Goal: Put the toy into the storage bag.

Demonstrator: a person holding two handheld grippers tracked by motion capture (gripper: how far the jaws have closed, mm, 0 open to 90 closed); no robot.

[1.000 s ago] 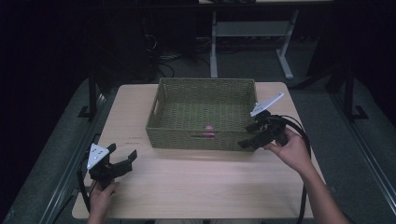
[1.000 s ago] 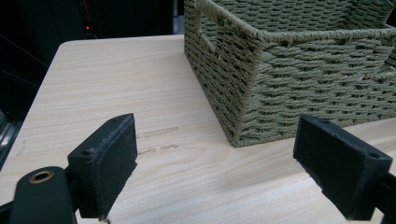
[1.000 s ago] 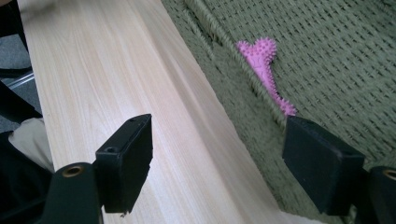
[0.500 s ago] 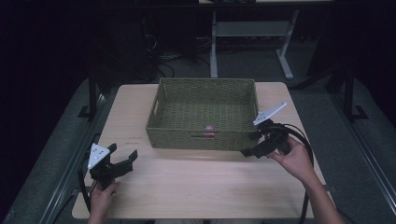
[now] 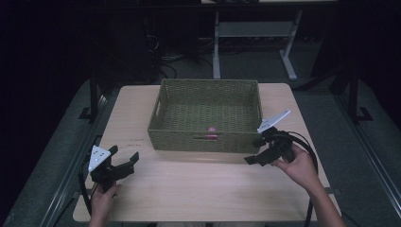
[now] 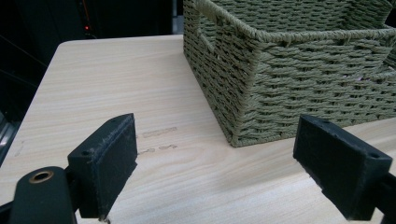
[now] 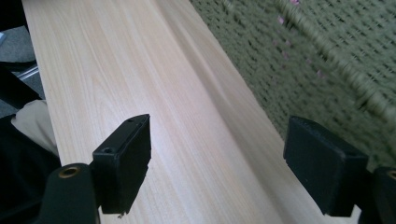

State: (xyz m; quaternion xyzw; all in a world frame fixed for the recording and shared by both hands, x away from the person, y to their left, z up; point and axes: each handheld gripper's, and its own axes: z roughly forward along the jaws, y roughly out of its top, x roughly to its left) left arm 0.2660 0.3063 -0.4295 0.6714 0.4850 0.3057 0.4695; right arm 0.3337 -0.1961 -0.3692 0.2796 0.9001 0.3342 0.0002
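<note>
A green woven basket (image 5: 189,142) stands at the middle back of the light wooden table (image 5: 198,189). A small pink thing (image 5: 211,128) lies inside it, close to the front wall. My left gripper (image 5: 124,153) rests low at the table's front left, open and empty; in its own view the left gripper (image 6: 217,135) looks at the basket's (image 6: 299,79) near corner. My right gripper (image 5: 254,151) hovers just off the basket's front right corner, open with nothing between the pads. In the right gripper view, the right gripper (image 7: 219,130) frames bare table beside the basket wall (image 7: 299,60).
A broad strip of bare tabletop (image 7: 116,60) runs in front of the basket. Faint marks (image 6: 159,133) show on the wood near the left gripper. White desk legs (image 5: 216,52) and cables stand on the dark floor behind the table.
My right gripper has sunk and come a little toward the table's front, away from the basket's right front corner. The left gripper has kept still.
</note>
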